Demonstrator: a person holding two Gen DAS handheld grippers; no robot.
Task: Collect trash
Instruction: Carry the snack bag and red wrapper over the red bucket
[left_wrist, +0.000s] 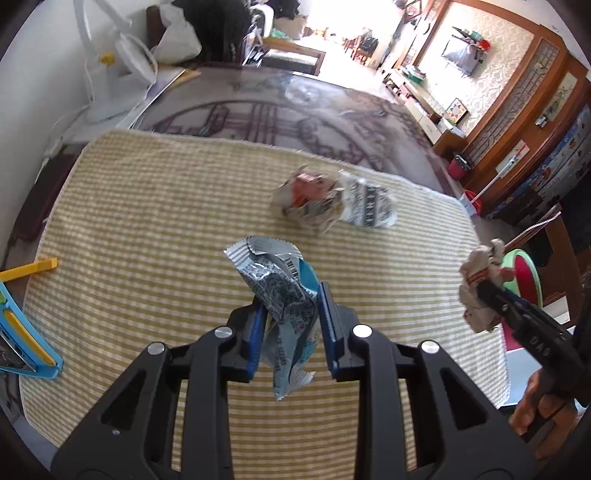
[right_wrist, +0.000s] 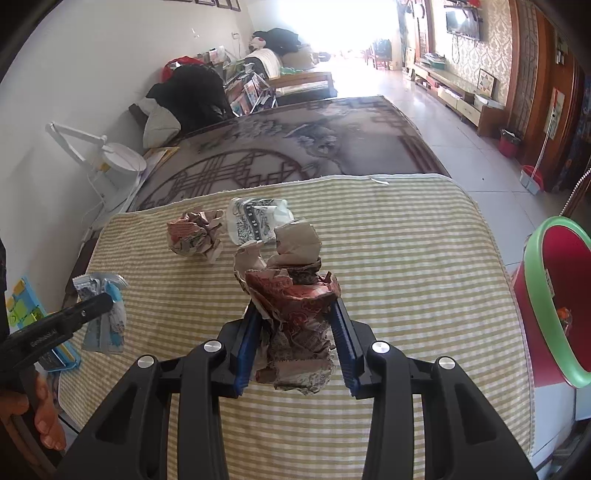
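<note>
The left gripper (left_wrist: 291, 325) pinched a crumpled silver-blue foil wrapper (left_wrist: 284, 295) above the striped yellow mat (left_wrist: 147, 206), while the right gripper (right_wrist: 295, 339), clamping a reddish crumpled paper wad (right_wrist: 295, 314), was nearer the red green-rimmed bin (right_wrist: 543, 302), seemingly beside the mat's right edge

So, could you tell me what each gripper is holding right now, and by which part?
The left gripper pinches a silver-blue wrapper across its middle. The right gripper clamps a crumpled red-printed paper wad around its lower middle.
</note>
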